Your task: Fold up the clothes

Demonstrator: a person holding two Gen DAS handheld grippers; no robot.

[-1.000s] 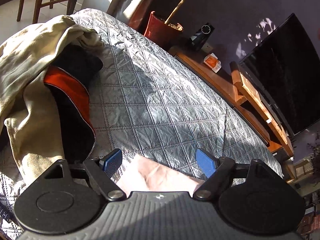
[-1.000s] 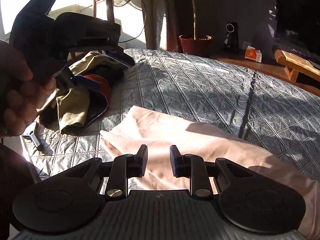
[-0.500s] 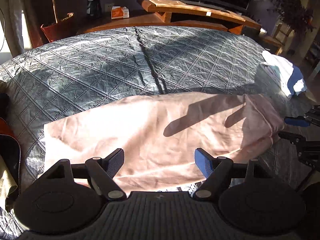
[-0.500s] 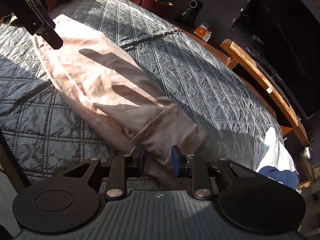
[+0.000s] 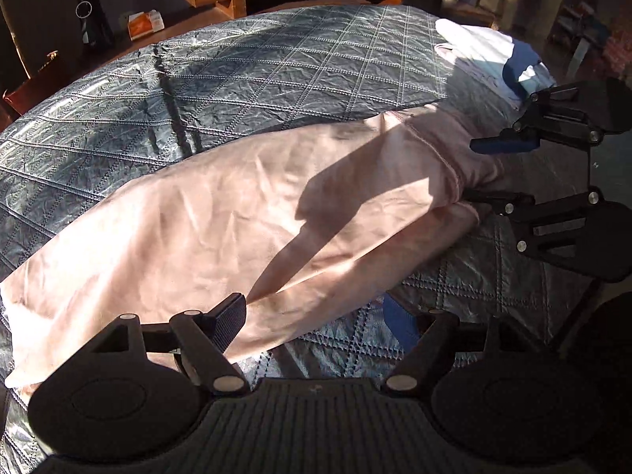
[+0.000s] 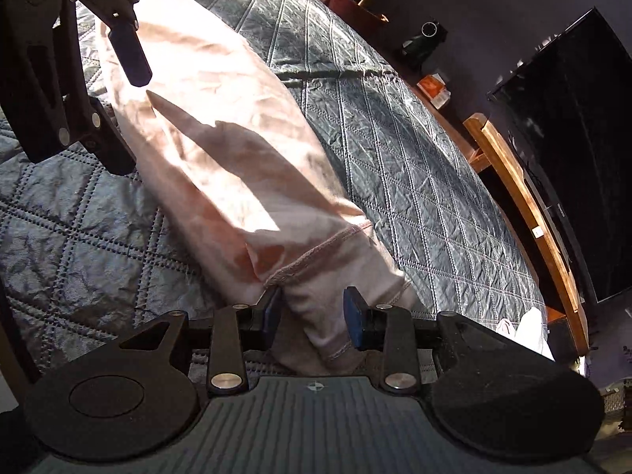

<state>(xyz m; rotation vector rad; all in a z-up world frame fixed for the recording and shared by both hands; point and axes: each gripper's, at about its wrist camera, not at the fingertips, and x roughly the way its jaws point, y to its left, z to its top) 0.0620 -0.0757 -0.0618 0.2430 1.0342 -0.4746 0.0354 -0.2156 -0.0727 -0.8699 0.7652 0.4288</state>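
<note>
A long pale pink garment (image 5: 237,213) lies folded lengthwise across the grey quilted bed cover (image 5: 276,59). My left gripper (image 5: 320,318) is open at the garment's near edge, its left finger against the cloth. In the right wrist view my right gripper (image 6: 312,312) is open with the garment's hemmed end (image 6: 320,296) between its two fingers, not pinched. The right gripper also shows in the left wrist view (image 5: 497,170) at the garment's right end. The left gripper (image 6: 118,102) shows at the far end in the right wrist view.
A folded white and blue pile (image 5: 497,51) lies at the bed's far right corner. A wooden TV bench (image 6: 525,197) with a dark television (image 6: 572,126) runs along the far side. A terracotta plant pot (image 6: 351,8), a black speaker (image 5: 93,19) and an orange box (image 5: 144,23) stand beyond the bed.
My left gripper has swung from the heap of clothes over to the pink garment and dropped to its near edge. My right gripper has moved to the hemmed end and opened wider around it.
</note>
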